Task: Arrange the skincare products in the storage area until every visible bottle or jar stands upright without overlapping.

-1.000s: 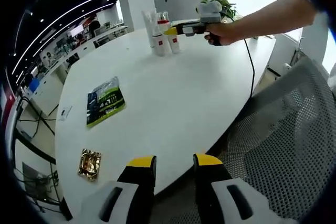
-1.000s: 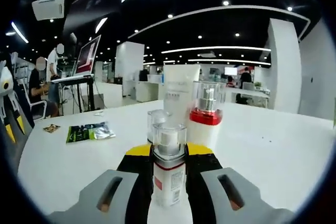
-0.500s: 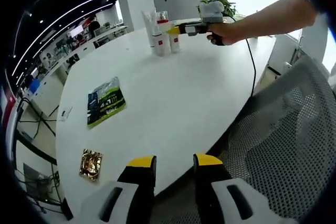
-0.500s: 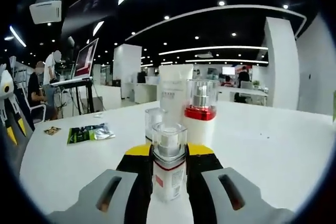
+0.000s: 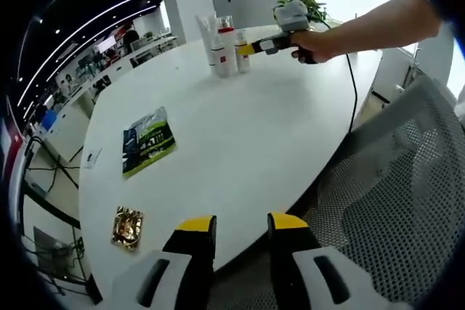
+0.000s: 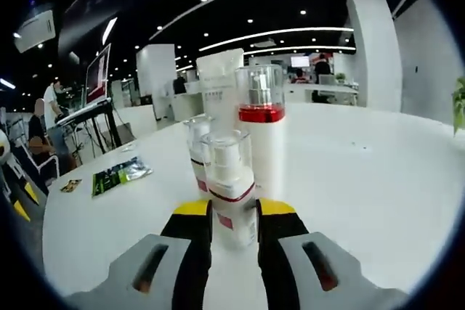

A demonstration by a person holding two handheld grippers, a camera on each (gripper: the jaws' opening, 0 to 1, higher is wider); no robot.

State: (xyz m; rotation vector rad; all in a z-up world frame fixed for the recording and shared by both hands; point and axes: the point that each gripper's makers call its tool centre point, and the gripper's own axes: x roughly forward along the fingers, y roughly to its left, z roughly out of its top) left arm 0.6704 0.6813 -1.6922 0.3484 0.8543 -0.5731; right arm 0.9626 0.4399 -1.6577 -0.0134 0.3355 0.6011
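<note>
The jaws of the left gripper (image 5: 237,241) stand parted with nothing between them, hanging over the near edge of the white table (image 5: 240,143), well apart from the work. That looks like a waiting posture, kept clear so the other hand has room.

Going left to right across the left gripper view: a gold foil packet (image 5: 126,227) lies flat near the table's near left edge, a green printed packet (image 5: 147,141) lies flat further in, and at the far end the skincare products stand bunched together, with the person's hand (image 5: 309,43) reaching in from the right. A mesh chair (image 5: 392,201) sits at the right, off the table.

In the right gripper view, the jaws of the right gripper (image 6: 233,226) are closed on a small red-banded bottle (image 6: 232,190), held upright with its base low near the table. Just behind it to the left stands a second small clear-capped bottle (image 6: 196,154), behind that a tall white tube (image 6: 218,81), and to the right a larger pump bottle with a red collar (image 6: 260,132). All four look upright.

The held bottle seems to be kept vertical and close beside the group so it can be set down in a free spot without leaning on a neighbour. Whether it touches the bottle behind it cannot be told.
</note>
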